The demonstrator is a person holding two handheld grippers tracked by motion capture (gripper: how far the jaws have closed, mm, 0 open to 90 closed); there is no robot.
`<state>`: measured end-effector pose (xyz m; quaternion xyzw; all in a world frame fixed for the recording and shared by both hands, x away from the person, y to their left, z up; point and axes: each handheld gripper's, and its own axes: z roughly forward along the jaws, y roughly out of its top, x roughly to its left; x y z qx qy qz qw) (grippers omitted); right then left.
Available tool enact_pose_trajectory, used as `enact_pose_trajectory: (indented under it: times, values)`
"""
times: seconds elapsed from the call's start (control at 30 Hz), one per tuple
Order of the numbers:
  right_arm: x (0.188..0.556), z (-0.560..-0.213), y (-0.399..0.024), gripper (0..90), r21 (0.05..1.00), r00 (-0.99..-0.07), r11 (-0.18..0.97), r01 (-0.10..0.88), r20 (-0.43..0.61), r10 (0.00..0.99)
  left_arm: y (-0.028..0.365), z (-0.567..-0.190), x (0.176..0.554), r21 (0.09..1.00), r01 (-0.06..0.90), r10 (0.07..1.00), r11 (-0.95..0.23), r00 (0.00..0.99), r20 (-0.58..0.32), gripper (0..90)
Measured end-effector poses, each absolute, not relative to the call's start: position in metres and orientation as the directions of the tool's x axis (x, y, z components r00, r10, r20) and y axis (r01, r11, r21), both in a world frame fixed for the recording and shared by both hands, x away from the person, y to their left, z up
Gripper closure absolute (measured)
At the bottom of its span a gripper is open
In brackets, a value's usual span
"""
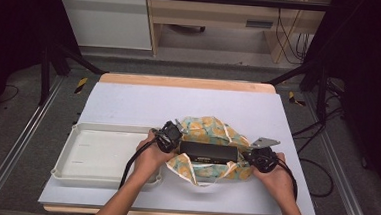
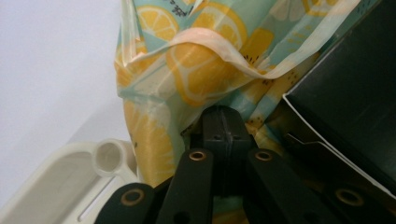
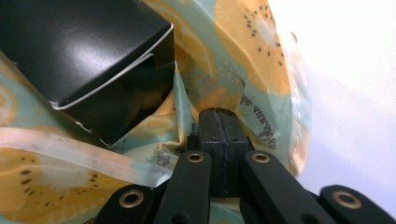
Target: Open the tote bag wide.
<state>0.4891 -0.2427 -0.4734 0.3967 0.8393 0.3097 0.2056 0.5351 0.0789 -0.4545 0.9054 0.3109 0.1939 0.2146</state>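
Pale bench sheet (image 1: 128,103) carrying a white tray (image 1: 81,177) at the left front corner. Lying crosswise near the front edge: black box (image 1: 209,151) on the lemon-print bag (image 1: 208,128). Pinching the bag at either end of the box, jaws shut: left claw (image 1: 170,136), right claw (image 1: 259,157). Hiding the bag's mouth: folds.

Pale label on the black box (image 1: 208,152): too small to read. Box cut off by the edge in the left gripper view, its lower part sunk in the fruit-print bag (image 1: 208,130). Tray (image 1: 98,154) partly covered by the left hand (image 1: 151,157). Whether bag film sits between either closed tongs: cannot tell.
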Motion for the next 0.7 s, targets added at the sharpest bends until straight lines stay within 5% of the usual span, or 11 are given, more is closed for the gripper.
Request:
enact_pose_trajectory:
  times: [0.37,0.7]
  values:
    - [0.453,-0.428,-0.232,90.0,0.784,-0.657,0.472,0.404,-0.110,0.746,0.092,-0.399,0.483,0.654,0.337,0.618,-0.677,0.743,0.257,89.5]
    - [0.435,-0.451,-0.227,90.0,0.723,-0.701,0.534,0.439,-0.097,0.707,0.088,-0.437,0.461,0.591,0.358,0.570,-0.723,0.793,0.216,89.2]
